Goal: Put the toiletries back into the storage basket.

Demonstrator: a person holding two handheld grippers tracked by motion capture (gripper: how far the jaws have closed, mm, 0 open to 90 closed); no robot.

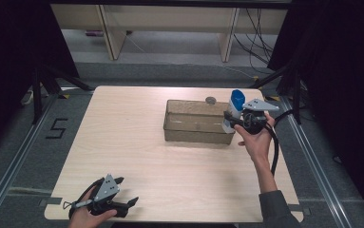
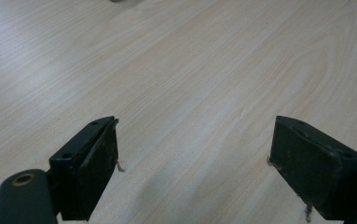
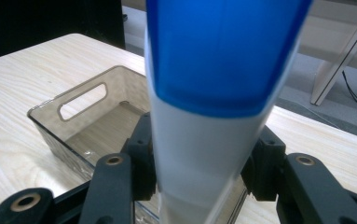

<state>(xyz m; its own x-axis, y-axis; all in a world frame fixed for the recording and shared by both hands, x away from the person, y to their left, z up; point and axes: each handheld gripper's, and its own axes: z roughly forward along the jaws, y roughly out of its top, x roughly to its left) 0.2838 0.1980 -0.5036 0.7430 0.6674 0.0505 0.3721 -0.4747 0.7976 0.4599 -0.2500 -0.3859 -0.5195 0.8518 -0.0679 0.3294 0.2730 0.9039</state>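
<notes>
Tube (image 3: 213, 116), white body with blue cap, clamped upright between the 2 black jaws of the right gripper (image 3: 204, 177). Blue cap uppermost, white body running down between the jaw pads, pressed on both sides. Seen from above as a small white and blue tube (image 1: 234, 110) at the right end of the bin, just over its right wall, cap pointing up and slightly away.

Right gripper (image 1: 234, 119) held in the right hand (image 1: 257, 137), raised above the table at the bin's right end, grey 3-cornered plate on top, black cable trailing down along the forearm.

Bin (image 1: 196, 135), clear smoky plastic, rectangular, resting on the far right half of the table, long side facing the person. Slot handle cut into the end wall (image 3: 80, 100), bare floor visible inside. Small round grey object (image 1: 211, 100) on the table just behind the bin's far wall.

Left gripper (image 1: 125, 192) well apart from all that, at the near left edge of the table, held low in the left hand (image 1: 87, 216). Jaws spread wide, nothing between them, bare wood grain of the table (image 2: 190, 93) below.

Table (image 1: 122, 133) light wood, rounded corners, dark floor around it
</notes>
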